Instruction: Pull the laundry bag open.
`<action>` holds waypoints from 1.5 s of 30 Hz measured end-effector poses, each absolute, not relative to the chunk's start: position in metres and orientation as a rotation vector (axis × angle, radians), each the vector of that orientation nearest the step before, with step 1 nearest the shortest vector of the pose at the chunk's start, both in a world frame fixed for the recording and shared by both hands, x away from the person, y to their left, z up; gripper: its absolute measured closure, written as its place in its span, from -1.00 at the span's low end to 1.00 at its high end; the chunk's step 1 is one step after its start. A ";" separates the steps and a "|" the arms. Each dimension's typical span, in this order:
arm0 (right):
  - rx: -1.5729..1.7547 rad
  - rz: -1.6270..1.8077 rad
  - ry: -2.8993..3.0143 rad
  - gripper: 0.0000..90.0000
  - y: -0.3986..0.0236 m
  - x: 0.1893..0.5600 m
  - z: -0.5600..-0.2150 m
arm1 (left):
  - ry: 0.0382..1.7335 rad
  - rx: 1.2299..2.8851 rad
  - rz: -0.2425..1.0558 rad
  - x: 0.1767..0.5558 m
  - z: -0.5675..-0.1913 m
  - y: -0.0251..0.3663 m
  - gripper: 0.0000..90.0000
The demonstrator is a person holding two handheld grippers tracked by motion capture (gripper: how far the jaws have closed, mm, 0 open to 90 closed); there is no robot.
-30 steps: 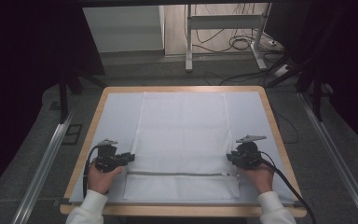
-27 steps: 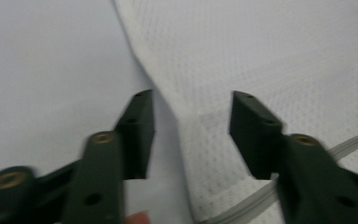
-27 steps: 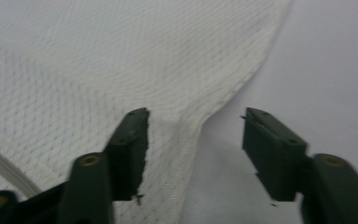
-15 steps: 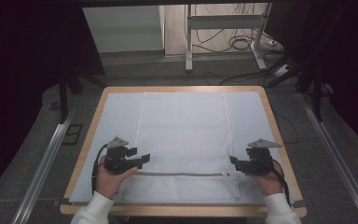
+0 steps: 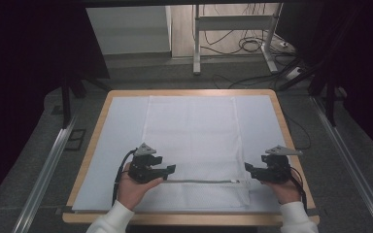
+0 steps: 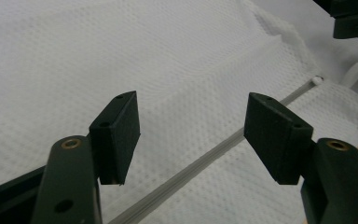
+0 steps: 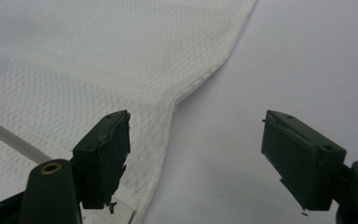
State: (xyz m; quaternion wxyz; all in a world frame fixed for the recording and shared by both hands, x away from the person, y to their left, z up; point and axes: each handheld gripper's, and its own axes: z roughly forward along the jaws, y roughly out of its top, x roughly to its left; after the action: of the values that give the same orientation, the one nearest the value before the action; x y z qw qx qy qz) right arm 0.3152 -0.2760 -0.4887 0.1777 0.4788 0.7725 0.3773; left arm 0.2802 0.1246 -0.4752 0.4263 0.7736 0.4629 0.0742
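- A white mesh laundry bag [image 5: 194, 145] lies flat down the middle of the desk [image 5: 291, 141], on a pale mat [image 5: 116, 141], with its grey zipper [image 5: 199, 181] running across the near end.
- The zipper pull [image 6: 318, 80] sits at the bag's right-hand end, beside a small white tab [image 6: 354, 73]; from the high view the zipper looks fully drawn.
- The left tool [image 5: 167, 170] hovers just over the zipper's left end, jaws wide apart and having just been opening, with nothing pinched between them; the zipper line passes beneath the gap in the left gripper view [image 6: 192, 135].
- The right tool [image 5: 248, 167] hangs at the bag's right hem [image 7: 168, 116], jaws spread wide and having just been opening, bare mat between them.
- Judged from this, both hands have let go of the bag and a release step is finishing; the next move likely calls for fresh grips on the near corners or hem, pinching thin mesh without dragging it.
- No brand, label or readable writing shows on the bag, mat or tools.
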 end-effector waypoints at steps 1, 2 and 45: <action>1.355 1.067 2.186 -0.48 -0.276 0.315 -0.489 | 1.157 1.933 0.185 0.280 -0.475 0.125 -0.20; 1.366 1.081 2.178 -0.48 -0.277 0.315 -0.488 | 1.142 1.946 0.179 0.280 -0.474 0.118 -0.20; 1.384 1.080 2.173 -0.47 -0.283 0.318 -0.489 | 0.996 2.087 0.017 0.291 -0.483 0.004 -0.06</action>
State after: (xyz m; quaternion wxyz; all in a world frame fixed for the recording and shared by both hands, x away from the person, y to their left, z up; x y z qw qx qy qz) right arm 0.3175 -0.2828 -0.4887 0.1731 0.4878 0.7662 0.3808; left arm 0.2909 0.0041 -0.4831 0.4029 0.8259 0.3943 0.0069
